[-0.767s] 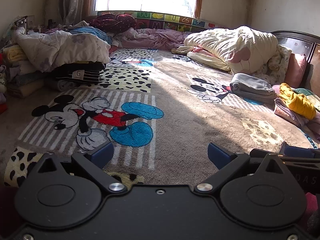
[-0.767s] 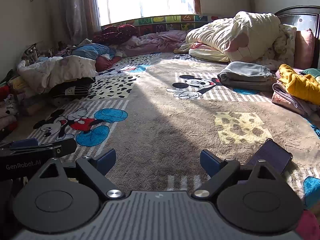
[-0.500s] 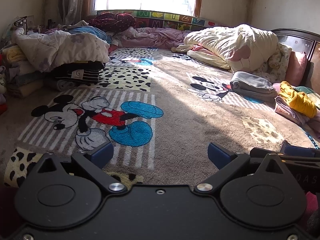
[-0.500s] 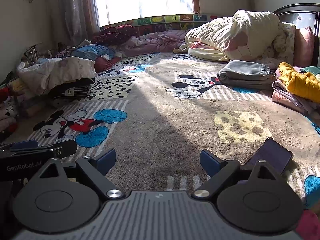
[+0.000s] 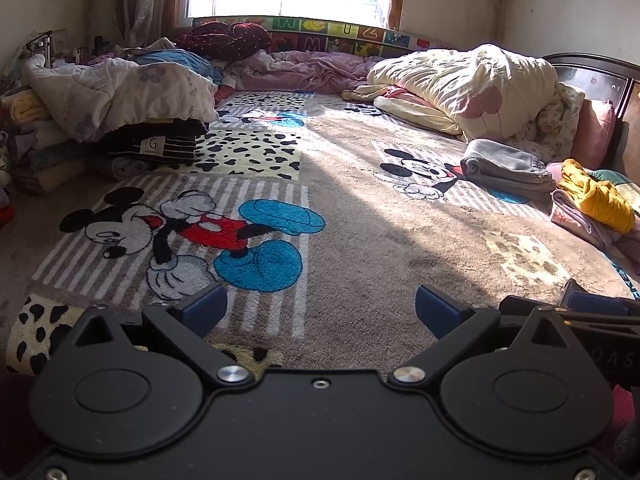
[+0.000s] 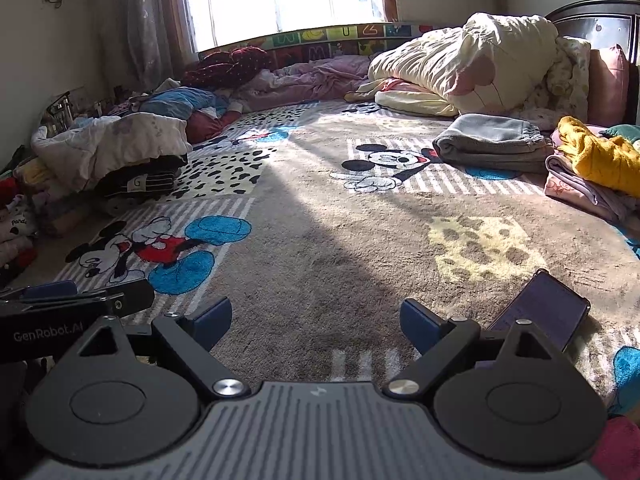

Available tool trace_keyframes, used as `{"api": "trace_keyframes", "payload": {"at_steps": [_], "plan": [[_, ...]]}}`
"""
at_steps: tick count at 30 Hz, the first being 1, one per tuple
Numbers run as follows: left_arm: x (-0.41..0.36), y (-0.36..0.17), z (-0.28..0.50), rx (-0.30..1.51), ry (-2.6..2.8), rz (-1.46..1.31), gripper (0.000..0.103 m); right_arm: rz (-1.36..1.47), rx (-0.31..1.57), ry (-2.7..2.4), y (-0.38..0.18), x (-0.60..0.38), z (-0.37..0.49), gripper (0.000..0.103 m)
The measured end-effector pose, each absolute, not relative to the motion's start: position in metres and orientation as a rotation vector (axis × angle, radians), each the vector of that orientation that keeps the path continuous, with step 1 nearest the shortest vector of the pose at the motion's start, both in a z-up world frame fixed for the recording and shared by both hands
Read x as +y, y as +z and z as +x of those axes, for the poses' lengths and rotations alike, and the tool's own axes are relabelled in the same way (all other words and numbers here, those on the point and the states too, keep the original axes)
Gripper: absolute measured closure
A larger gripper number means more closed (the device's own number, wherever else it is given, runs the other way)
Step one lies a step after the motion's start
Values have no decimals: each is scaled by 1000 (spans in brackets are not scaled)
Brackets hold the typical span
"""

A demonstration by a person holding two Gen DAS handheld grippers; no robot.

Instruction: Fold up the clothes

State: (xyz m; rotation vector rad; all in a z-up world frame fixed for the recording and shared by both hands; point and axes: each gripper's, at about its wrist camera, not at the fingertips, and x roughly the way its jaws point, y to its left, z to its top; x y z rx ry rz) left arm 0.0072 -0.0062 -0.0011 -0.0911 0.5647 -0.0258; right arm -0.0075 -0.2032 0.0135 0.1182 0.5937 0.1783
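Note:
My left gripper (image 5: 321,307) hovers low over a cartoon-mouse blanket (image 5: 360,216), jaws open with nothing between them. My right gripper (image 6: 316,318) stands beside it, open and empty too. Each gripper shows at the edge of the other's view. A folded grey garment (image 5: 506,168) (image 6: 490,142) lies at the right of the bed. Beside it is a pile with a yellow garment (image 5: 596,198) (image 6: 600,156) on pink clothes (image 6: 580,192). At the left a stack holds a black striped garment (image 5: 152,144) (image 6: 140,182) under a white quilt (image 5: 116,92).
A dark phone (image 6: 540,310) lies on the blanket by my right gripper's right finger. A cream duvet (image 5: 468,84) is heaped at the back right by a dark headboard (image 5: 588,76). Pink bedding (image 5: 304,72) and a maroon cushion (image 5: 224,38) line the window wall.
Both views have tipped slightly, so the bed sits a little lower in the frame. Nothing on the bed has moved.

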Motion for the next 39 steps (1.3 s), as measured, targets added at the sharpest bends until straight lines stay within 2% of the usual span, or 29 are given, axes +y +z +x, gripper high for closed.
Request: {"api": "trace_keyframes", "payload": {"at_steps": [39], "plan": [[-4, -3, 4, 579, -30, -106, 1, 104, 599, 178, 15, -201, -12, 13]]}}
